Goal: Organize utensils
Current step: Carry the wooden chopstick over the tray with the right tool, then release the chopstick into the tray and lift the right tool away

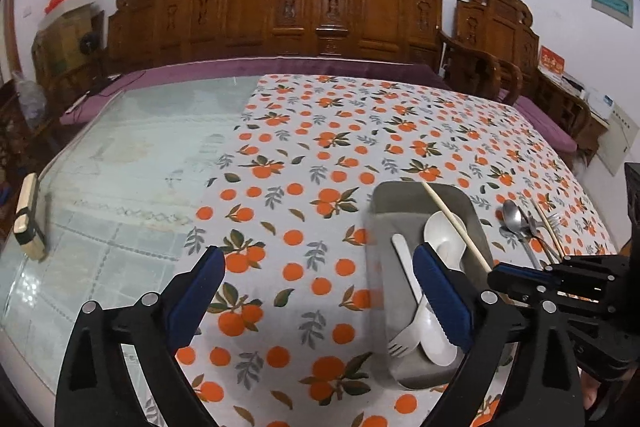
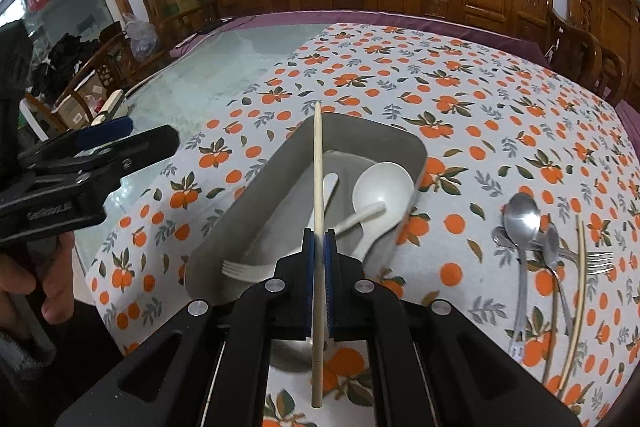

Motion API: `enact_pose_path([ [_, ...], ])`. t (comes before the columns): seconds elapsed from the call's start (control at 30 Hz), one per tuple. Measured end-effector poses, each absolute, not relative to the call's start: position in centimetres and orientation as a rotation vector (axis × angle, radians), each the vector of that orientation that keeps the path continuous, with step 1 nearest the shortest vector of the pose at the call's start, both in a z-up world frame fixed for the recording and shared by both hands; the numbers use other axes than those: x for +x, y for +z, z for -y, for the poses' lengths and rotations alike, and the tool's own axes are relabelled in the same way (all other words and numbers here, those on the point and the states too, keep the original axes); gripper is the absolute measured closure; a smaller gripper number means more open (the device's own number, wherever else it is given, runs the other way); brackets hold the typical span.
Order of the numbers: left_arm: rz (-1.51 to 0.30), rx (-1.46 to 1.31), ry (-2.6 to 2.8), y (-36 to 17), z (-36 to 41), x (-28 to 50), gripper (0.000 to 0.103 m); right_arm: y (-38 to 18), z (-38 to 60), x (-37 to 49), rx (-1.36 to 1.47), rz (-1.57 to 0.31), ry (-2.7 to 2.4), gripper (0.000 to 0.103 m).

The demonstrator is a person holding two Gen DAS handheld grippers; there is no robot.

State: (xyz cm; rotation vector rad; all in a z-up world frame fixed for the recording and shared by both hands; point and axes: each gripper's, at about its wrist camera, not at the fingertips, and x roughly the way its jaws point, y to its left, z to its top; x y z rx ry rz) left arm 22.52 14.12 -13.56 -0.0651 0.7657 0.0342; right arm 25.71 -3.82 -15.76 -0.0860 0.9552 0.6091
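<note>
Right of our grey rectangular tray (image 2: 280, 163), steel spoons (image 2: 522, 223) lie; our right gripper (image 2: 319, 239) clenches a pale wooden chopstick (image 2: 318, 163) above it, our left gripper (image 1: 316, 287) released

Black angular left claw (image 1: 316, 291), blue pads (image 1: 438, 297), silver screws, right claw (image 2: 319, 239) alike

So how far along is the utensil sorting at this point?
Roughly halfway. Done: a white plastic ladle and a white plastic fork lie in the grey rectangular tray. In hand: the right gripper is shut on a pale wooden chopstick over the tray; the left gripper is open. Left: metal spoons, a metal fork and another chopstick on the orange-print tablecloth.
</note>
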Motion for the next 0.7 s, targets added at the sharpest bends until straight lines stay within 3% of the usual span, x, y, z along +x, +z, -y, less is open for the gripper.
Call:
enact_pose_path([
  [0.7, -0.762, -0.091, 0.028, -13.5, -14.7, 22.6, 0.012, -18.7, 2.8, 27.7, 0.026, -1.007, 0.620, 0.096],
])
